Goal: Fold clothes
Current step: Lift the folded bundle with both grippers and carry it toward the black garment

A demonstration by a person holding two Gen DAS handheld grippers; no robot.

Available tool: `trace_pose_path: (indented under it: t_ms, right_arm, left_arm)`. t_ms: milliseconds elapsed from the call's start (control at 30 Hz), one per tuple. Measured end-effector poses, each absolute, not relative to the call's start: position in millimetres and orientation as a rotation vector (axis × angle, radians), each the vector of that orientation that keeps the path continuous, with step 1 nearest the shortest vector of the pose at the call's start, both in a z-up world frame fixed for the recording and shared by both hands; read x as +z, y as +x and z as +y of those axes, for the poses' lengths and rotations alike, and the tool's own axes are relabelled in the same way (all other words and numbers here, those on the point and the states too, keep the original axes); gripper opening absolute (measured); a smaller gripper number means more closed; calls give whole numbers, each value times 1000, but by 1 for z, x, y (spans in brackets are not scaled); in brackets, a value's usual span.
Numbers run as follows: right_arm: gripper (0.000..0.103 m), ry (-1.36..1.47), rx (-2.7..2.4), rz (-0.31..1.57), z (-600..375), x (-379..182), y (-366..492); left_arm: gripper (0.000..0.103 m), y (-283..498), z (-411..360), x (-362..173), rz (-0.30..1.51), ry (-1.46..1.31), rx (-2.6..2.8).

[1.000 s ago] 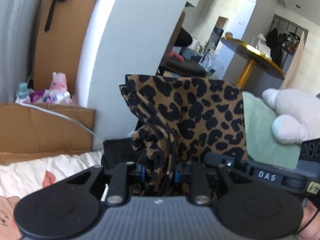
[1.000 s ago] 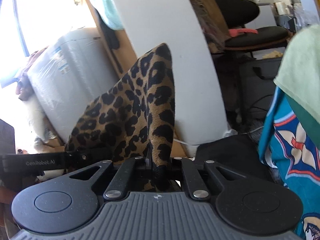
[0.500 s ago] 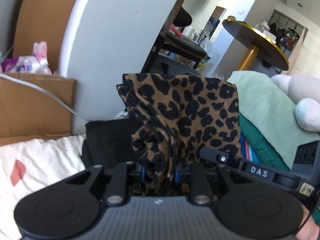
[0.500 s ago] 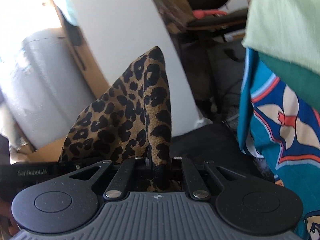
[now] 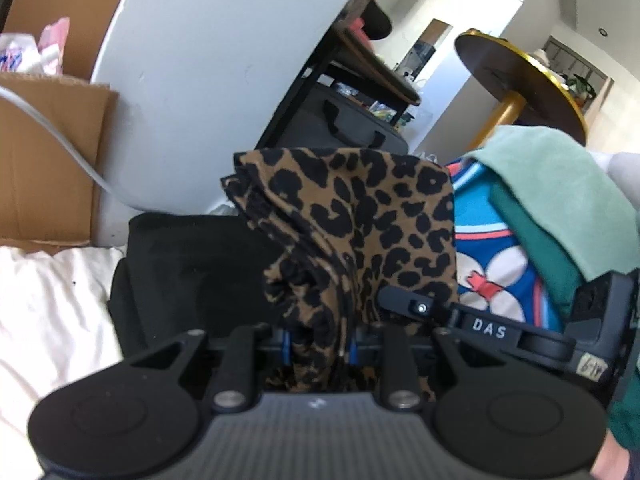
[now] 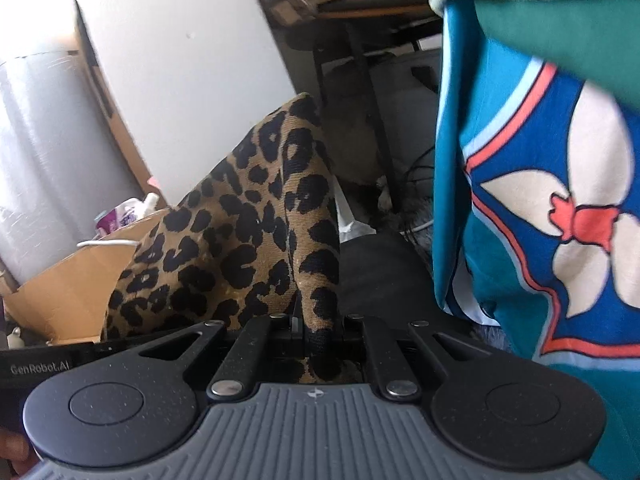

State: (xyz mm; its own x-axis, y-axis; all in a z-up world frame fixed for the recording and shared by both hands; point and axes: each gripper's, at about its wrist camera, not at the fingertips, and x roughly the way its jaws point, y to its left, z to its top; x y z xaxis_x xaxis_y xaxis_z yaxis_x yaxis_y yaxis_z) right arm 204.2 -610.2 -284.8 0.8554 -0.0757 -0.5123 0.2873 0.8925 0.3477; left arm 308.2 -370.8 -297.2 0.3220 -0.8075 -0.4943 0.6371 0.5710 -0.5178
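A folded leopard-print garment [image 5: 360,232] is held up between both grippers. My left gripper [image 5: 318,350] is shut on its bunched left edge. My right gripper [image 6: 318,330] is shut on a folded corner of the same leopard-print garment [image 6: 248,240], which rises to a point above the jaws. The right gripper's black body with the letters DAS [image 5: 488,330] shows at the right of the left wrist view. Below the garment lies a black folded cloth [image 5: 192,264] on the white bedsheet [image 5: 48,312].
A stack of folded clothes stands at the right: a blue patterned one [image 6: 560,208], dark green [image 5: 540,248] and mint green [image 5: 552,184] on top. A cardboard box [image 5: 44,160], a white panel [image 5: 208,72], a black desk frame [image 5: 320,80] and a round yellow table [image 5: 516,76] stand behind.
Both grippers have lowered and moved toward the clothes stack with the leopard garment still gripped. The blue patterned cloth now fills the right of both views.
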Motion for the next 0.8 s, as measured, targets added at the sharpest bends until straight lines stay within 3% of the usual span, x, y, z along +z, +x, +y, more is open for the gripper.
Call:
trace_pose_path:
  t_ms: [800]
  right_arm:
    - [7, 372, -119, 696, -640, -343, 325]
  left_arm:
    - [26, 413, -382, -359, 1012, -283, -858]
